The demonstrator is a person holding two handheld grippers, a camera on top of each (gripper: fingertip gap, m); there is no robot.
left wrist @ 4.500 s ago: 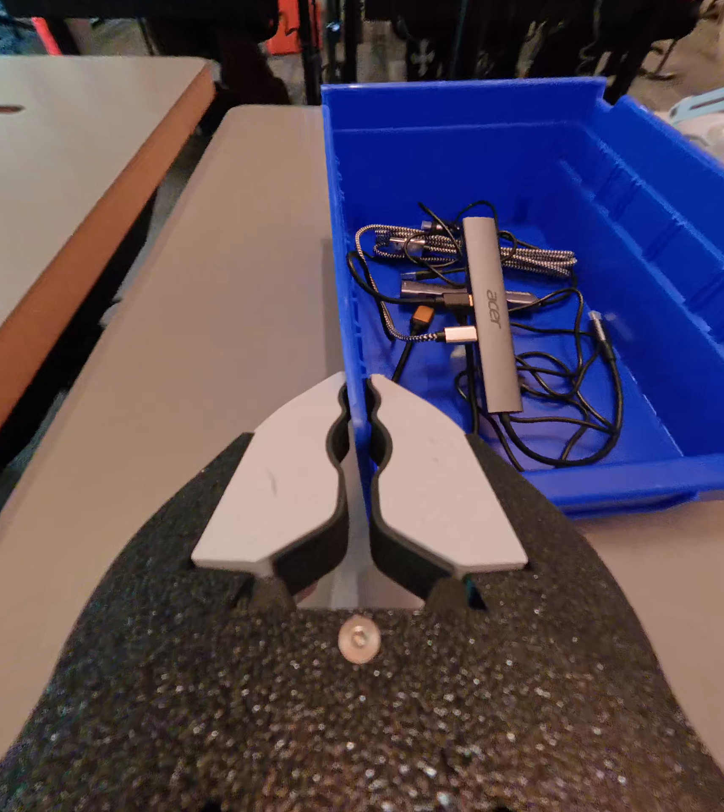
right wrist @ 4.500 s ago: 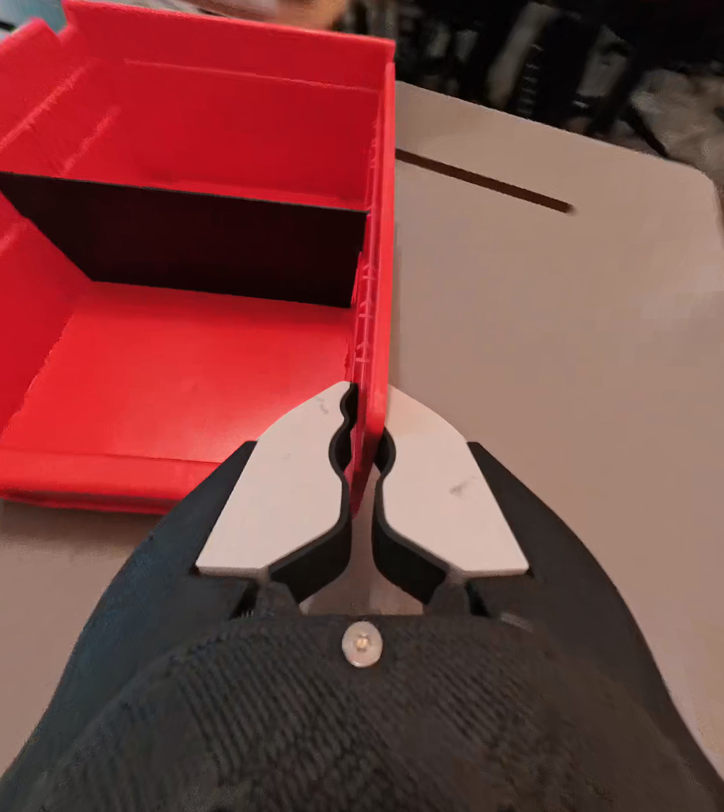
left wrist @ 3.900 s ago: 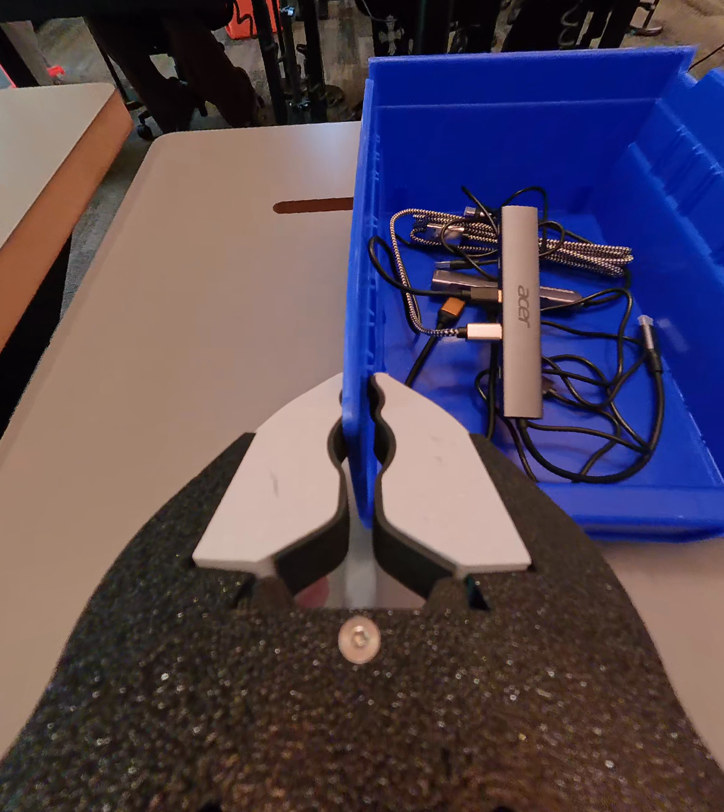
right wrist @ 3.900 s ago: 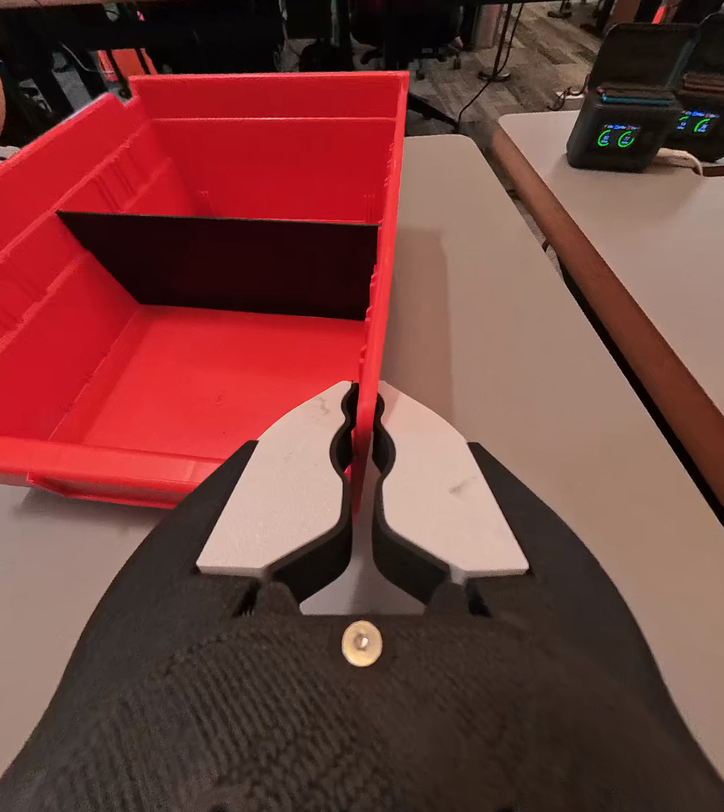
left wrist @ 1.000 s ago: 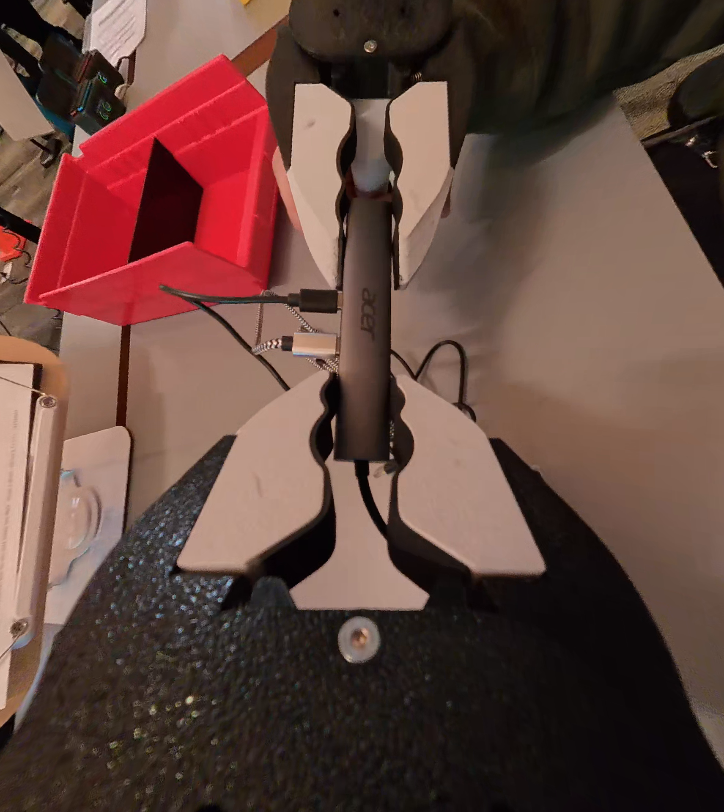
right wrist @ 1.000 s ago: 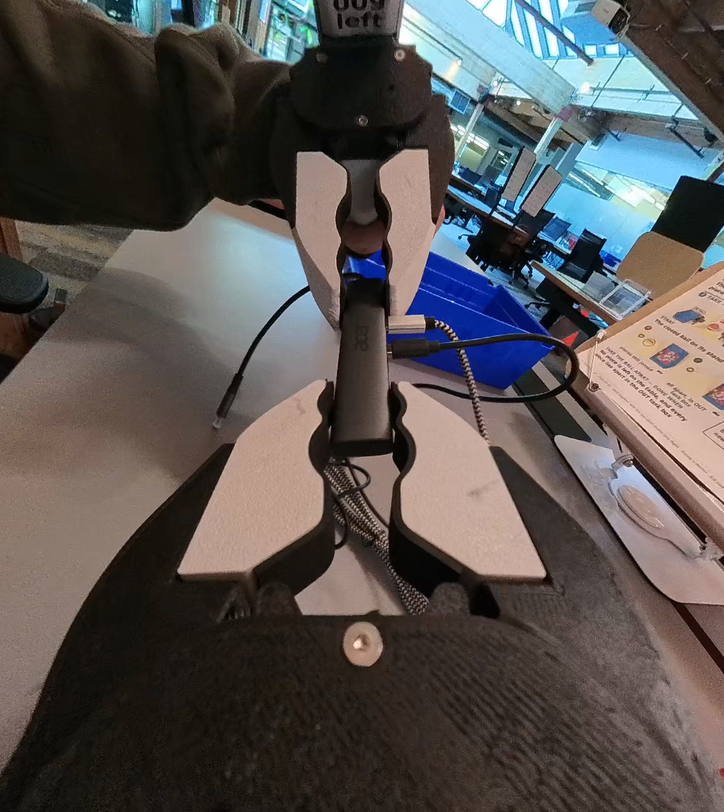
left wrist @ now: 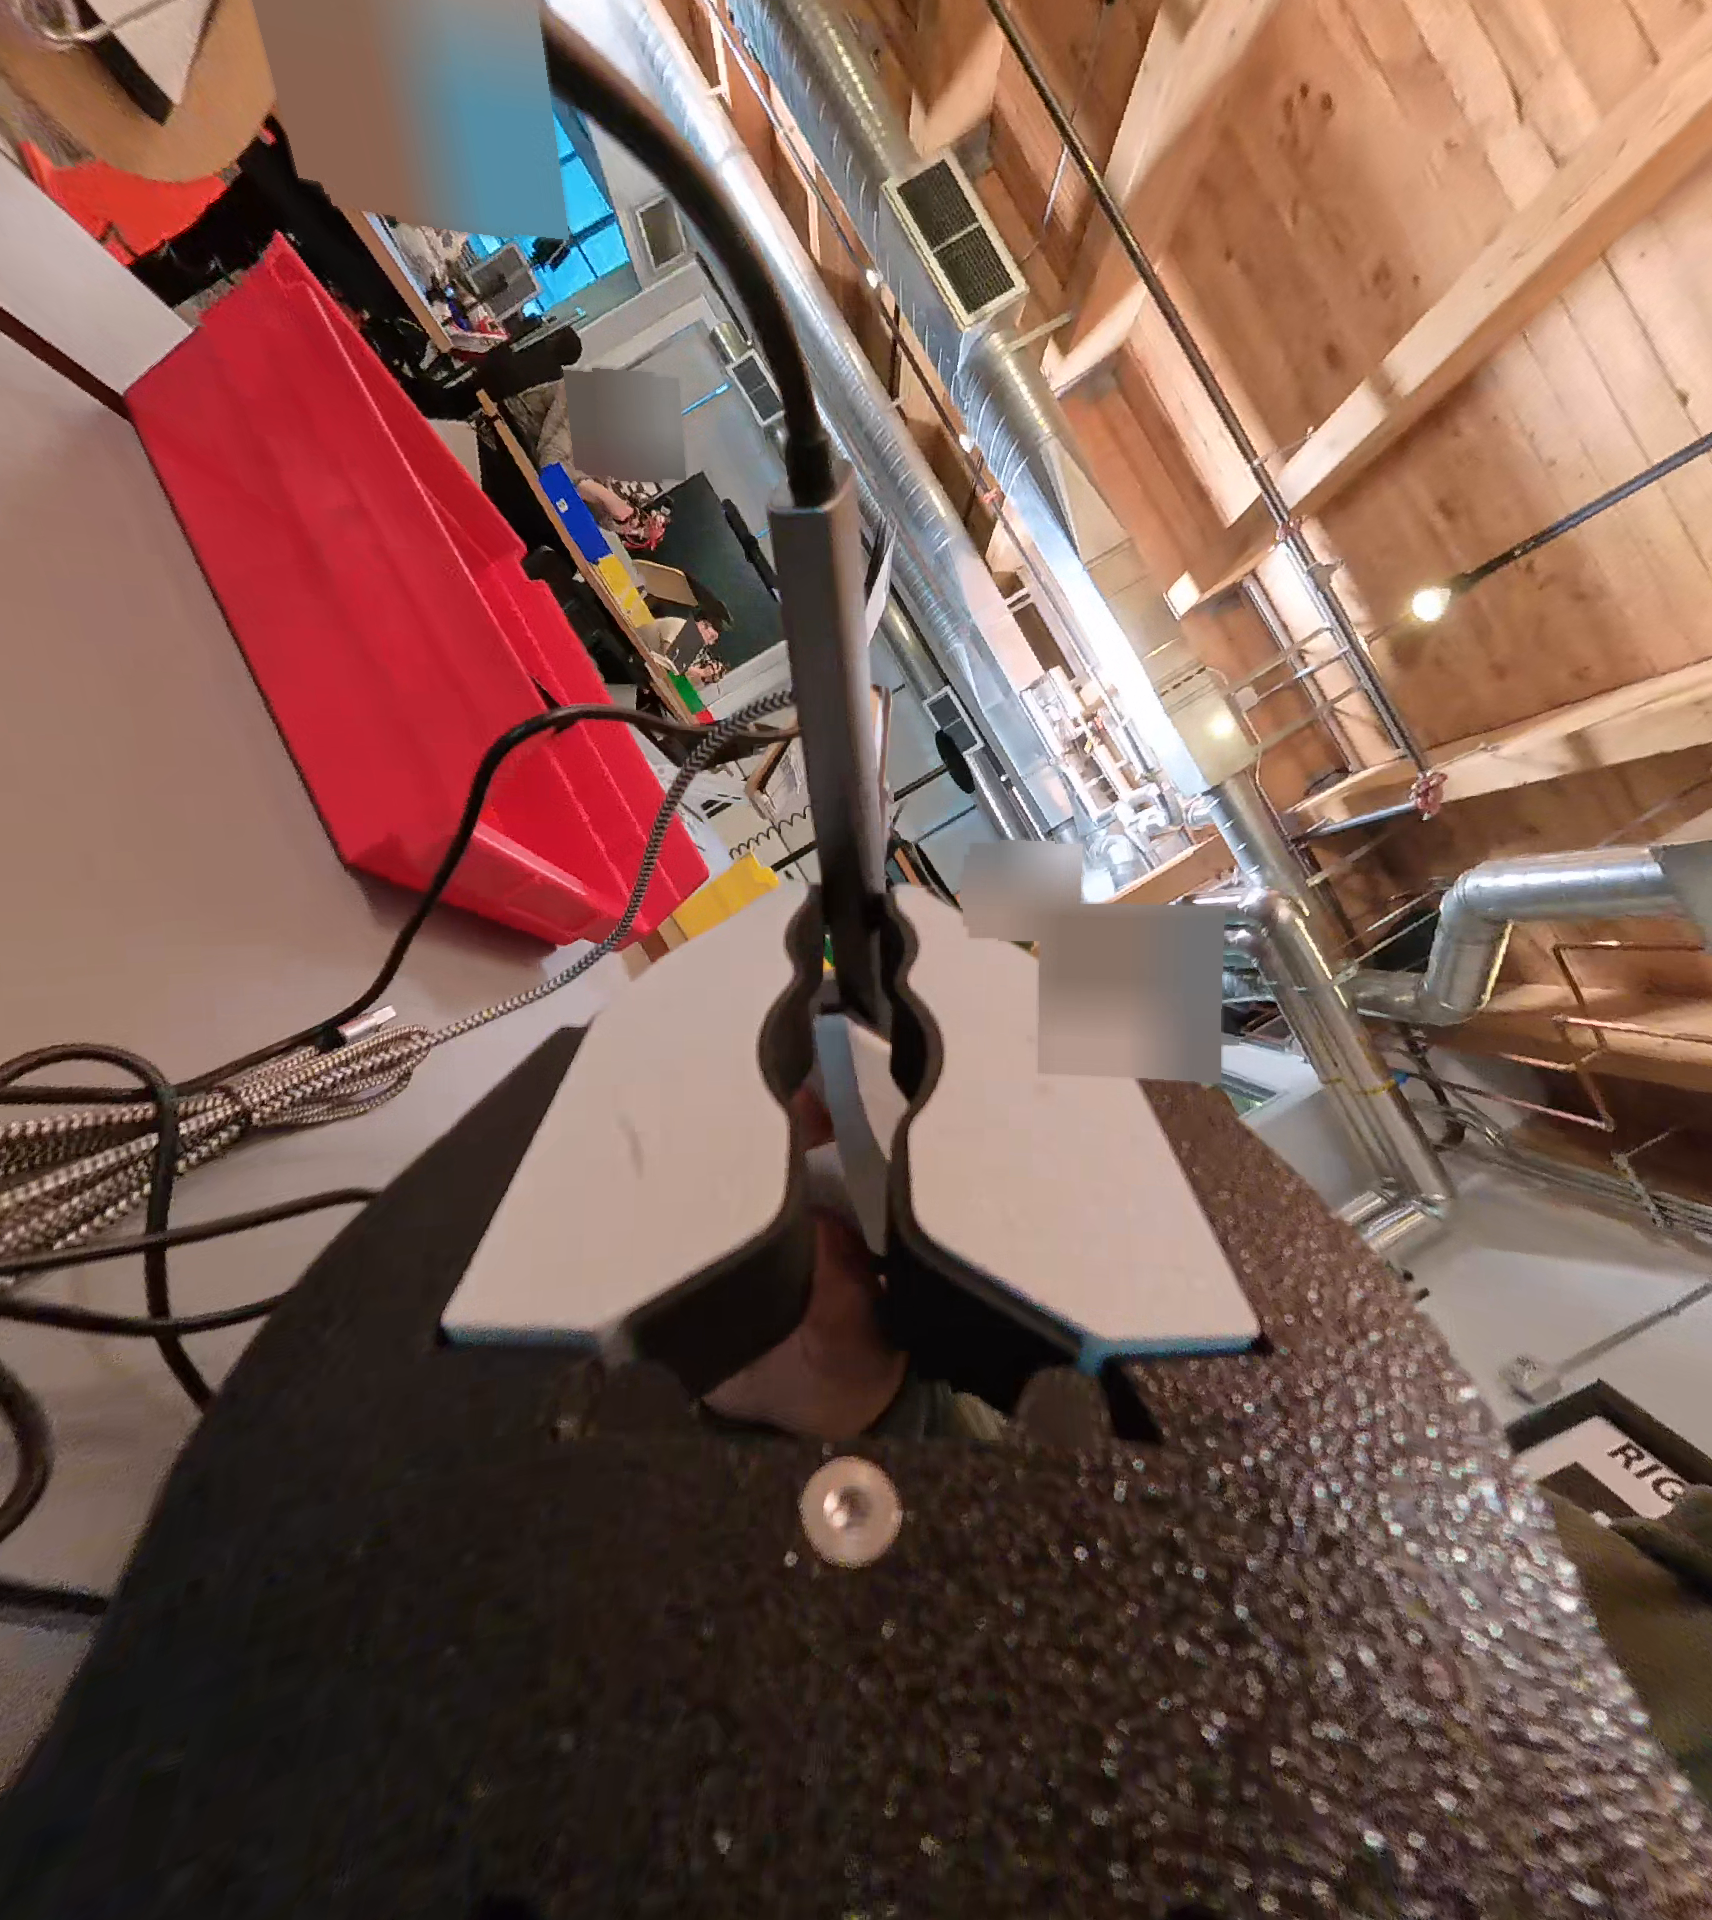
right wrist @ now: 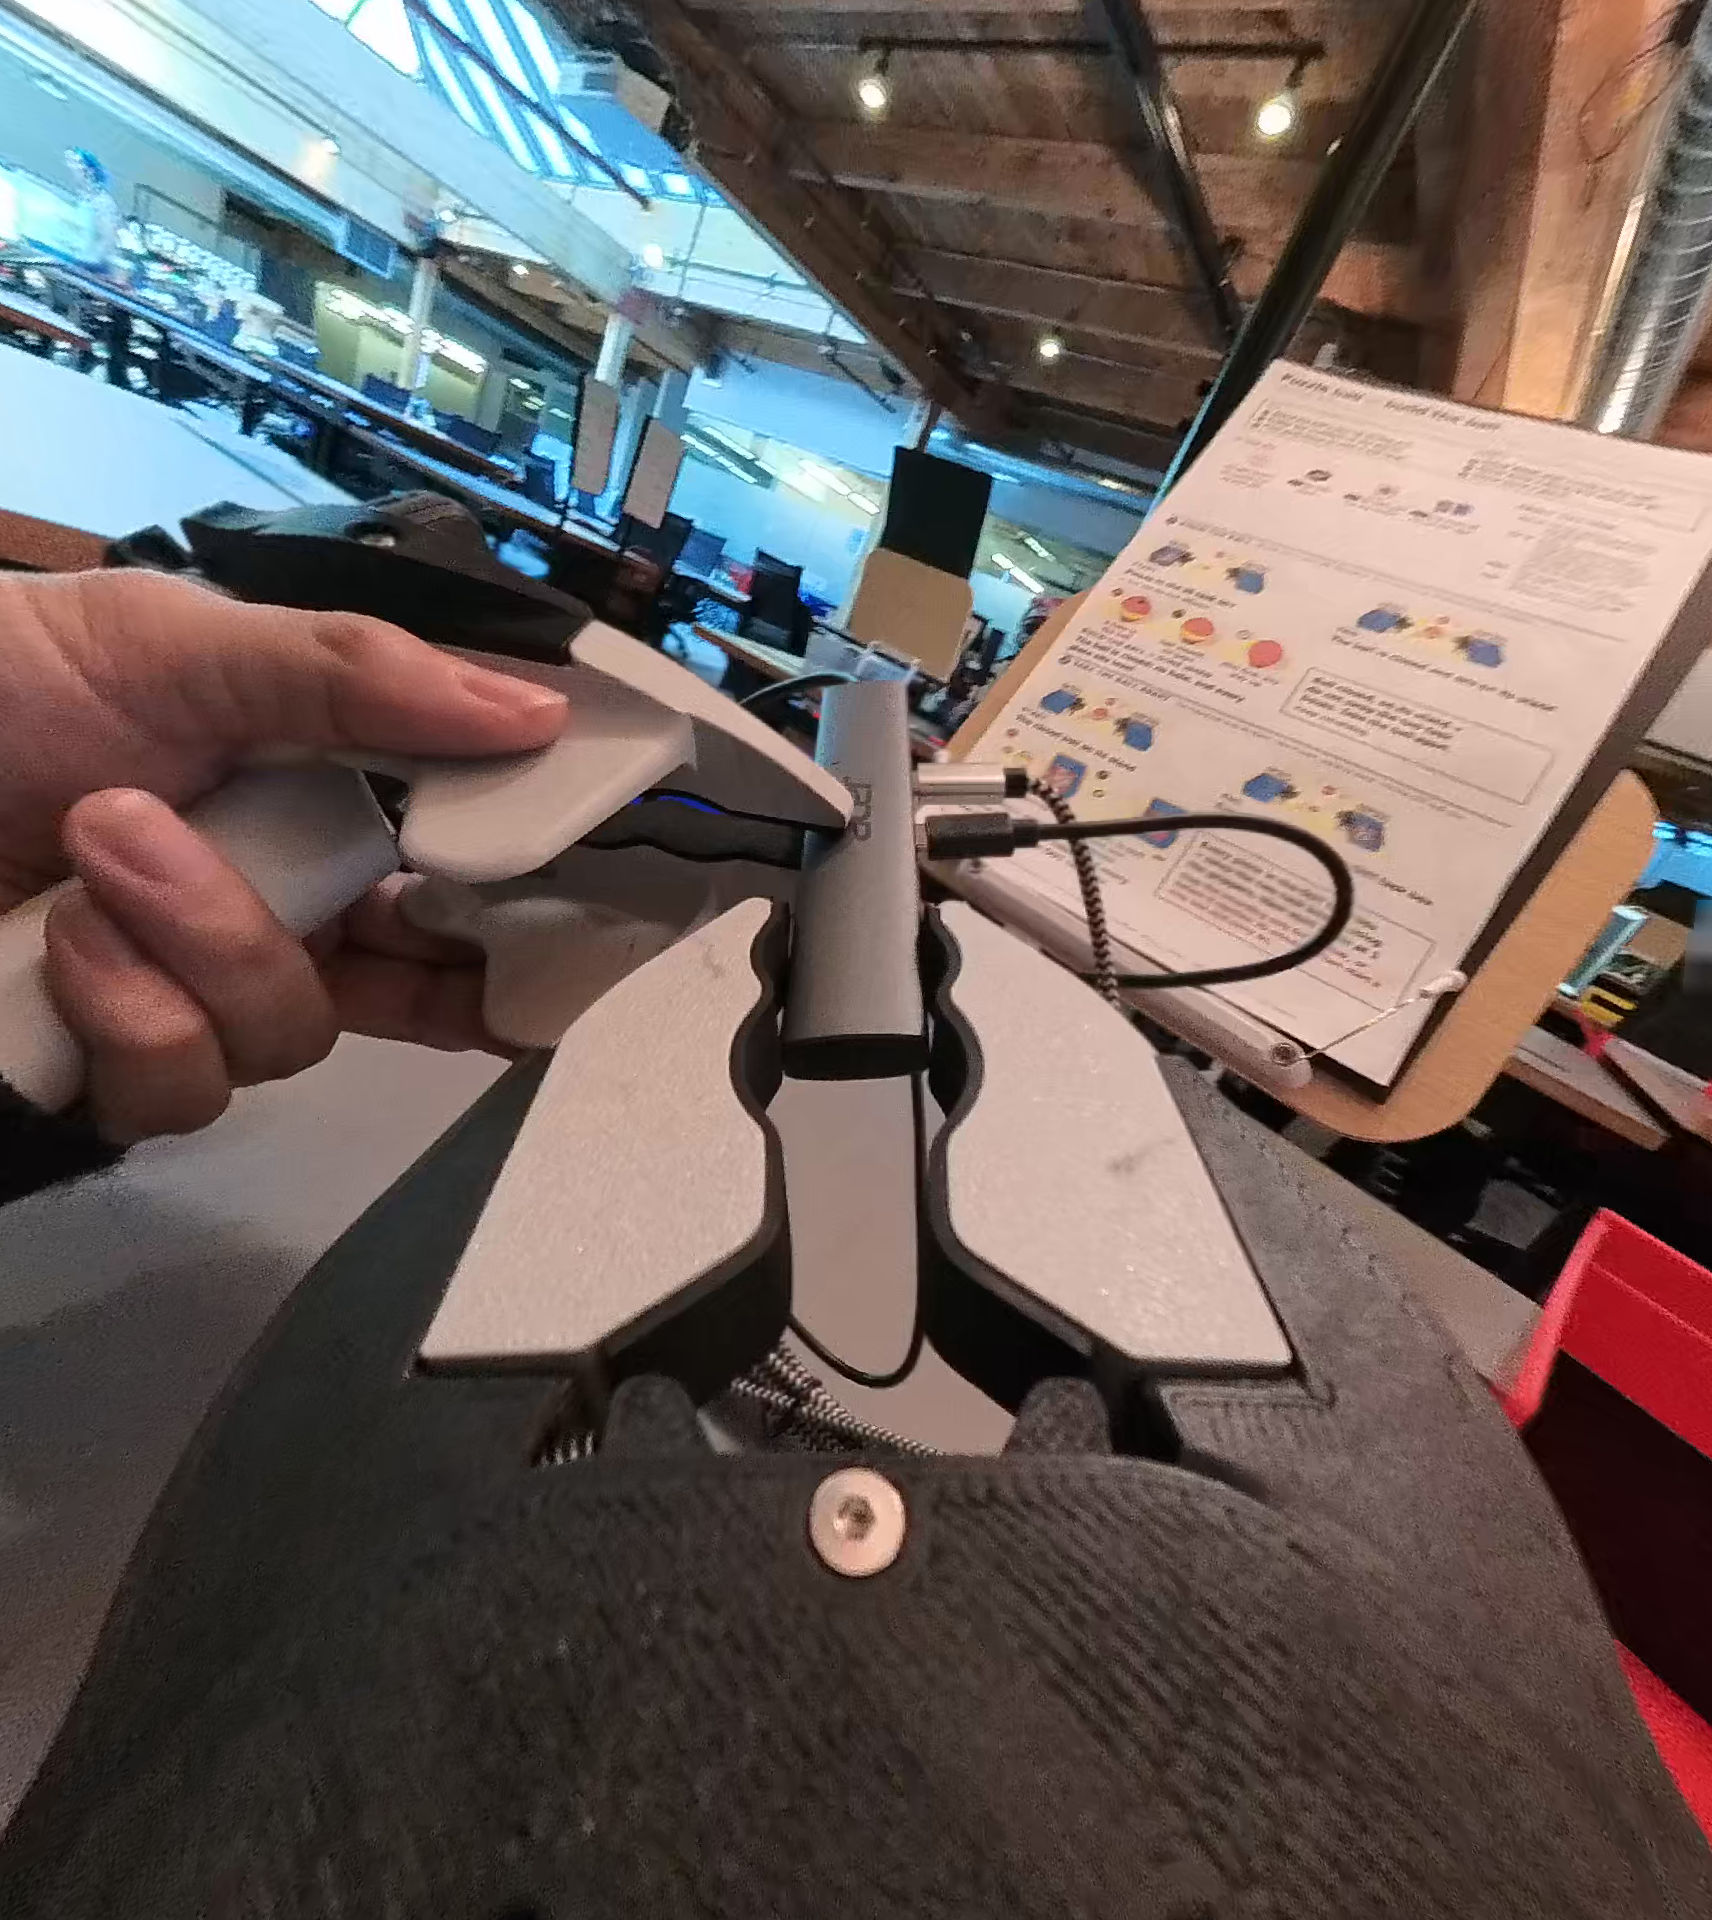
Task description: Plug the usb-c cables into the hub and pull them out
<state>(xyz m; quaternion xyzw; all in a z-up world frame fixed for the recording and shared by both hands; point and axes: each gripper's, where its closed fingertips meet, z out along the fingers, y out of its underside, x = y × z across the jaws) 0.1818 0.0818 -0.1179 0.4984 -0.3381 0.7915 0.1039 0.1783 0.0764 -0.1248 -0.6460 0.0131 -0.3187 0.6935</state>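
The right tool (right wrist: 857, 987) is clenched on the hub (right wrist: 857, 883); the left tool (left wrist: 847, 997) likewise; stiff, slim, slippery; best held at its ends.

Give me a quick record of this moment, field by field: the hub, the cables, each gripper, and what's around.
hub: grey bar, held up off the table, lengthwise between the right gripper's fingers
plugged cables: silver plug with braided cable and black plug with black cable, side by side in the hub's side
right gripper: shut on hub's near end
left gripper: shut on hub's edge, coming in from the side
table: loose cable bundle, red bin
background: instruction sheet on stand
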